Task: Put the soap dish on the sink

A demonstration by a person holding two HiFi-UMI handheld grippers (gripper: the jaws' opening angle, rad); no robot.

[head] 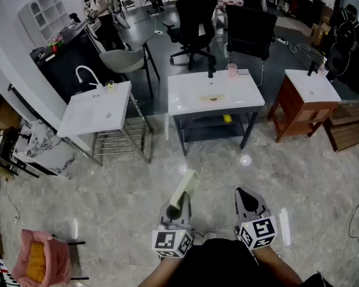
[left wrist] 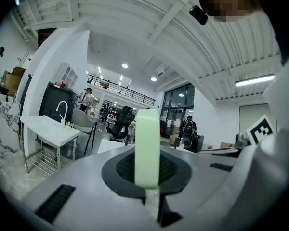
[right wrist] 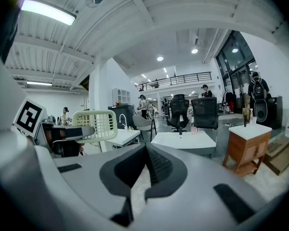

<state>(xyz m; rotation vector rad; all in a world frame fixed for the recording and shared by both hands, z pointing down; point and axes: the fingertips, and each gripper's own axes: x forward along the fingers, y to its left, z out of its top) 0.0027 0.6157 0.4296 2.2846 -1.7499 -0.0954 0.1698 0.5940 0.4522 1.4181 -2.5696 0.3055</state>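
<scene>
Well short of the middle sink (head: 215,94), over the floor, my head view shows the left tool (head: 180,207) pinching the pale green soap dish (head: 186,190), with the right tool (head: 250,202) just beside it. Left gripper view: I see the dish edge-on, clamped between the jaws. Right gripper view: jaws pressed together on nothing, the sink ahead.

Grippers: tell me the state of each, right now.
Left gripper: closed on the pale green soap dish.
Right gripper: closed, holding nothing.

Pale green soap dish (head: 186,190), seemingly slatted, in left claw (head: 177,211)
</scene>
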